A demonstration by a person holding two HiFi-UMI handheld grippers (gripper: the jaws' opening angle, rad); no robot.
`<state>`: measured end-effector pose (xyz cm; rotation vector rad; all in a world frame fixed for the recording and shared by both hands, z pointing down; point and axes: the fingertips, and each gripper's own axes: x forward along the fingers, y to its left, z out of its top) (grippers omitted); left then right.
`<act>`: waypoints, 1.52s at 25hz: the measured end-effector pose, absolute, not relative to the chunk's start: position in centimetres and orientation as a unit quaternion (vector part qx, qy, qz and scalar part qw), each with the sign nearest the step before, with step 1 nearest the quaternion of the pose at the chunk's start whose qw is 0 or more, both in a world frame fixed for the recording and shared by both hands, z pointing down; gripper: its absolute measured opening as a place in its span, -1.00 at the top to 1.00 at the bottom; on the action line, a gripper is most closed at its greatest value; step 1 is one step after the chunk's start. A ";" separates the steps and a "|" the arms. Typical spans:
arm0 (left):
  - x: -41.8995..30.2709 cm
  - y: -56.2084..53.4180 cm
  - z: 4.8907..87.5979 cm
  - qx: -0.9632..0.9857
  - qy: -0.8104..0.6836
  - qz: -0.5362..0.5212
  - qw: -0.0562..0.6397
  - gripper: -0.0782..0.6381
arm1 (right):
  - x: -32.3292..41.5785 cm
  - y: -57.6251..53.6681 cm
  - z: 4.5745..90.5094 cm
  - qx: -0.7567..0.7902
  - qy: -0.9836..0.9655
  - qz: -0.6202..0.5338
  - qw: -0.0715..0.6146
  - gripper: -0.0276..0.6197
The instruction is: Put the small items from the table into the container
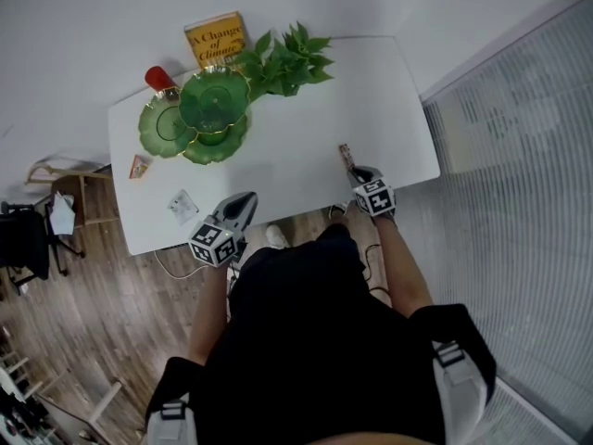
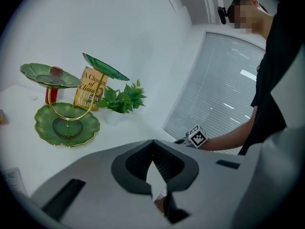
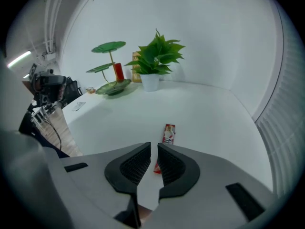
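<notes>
Packet (image 3: 168, 133), slim and red, flat on white worktop (image 1: 296, 146), near end showing through narrow gap of right claw (image 3: 154, 145), pads not pressing it. Left claw (image 2: 153, 142) clenched, empty. Green three-tier leaf-dish stand (image 1: 215, 100) well apart.

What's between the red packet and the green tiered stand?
Nothing, just bare table between packet and stand; right gripper view shows it.

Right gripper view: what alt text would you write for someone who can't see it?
The right gripper, its two dark jaws slightly apart and holding nothing, points down at a small red packet lying on a white table. Near the table's far edge stand a green tiered tray and a potted plant.
</notes>
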<state>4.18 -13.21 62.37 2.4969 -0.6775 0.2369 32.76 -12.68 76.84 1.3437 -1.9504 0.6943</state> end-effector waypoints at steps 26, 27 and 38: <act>8.8 -14.1 64.1 0.925 -0.213 0.124 0.289 0.78 | 34.3 -15.8 81.5 0.526 -0.705 0.309 0.360 0.36; 8.8 -14.1 64.1 0.925 -0.213 0.124 0.289 0.78 | 34.3 -15.8 81.5 0.527 -0.705 0.310 0.358 0.36; 8.7 -14.0 64.3 0.925 -0.214 0.120 0.291 0.78 | 34.2 -15.8 81.6 0.519 -0.697 0.327 0.370 0.55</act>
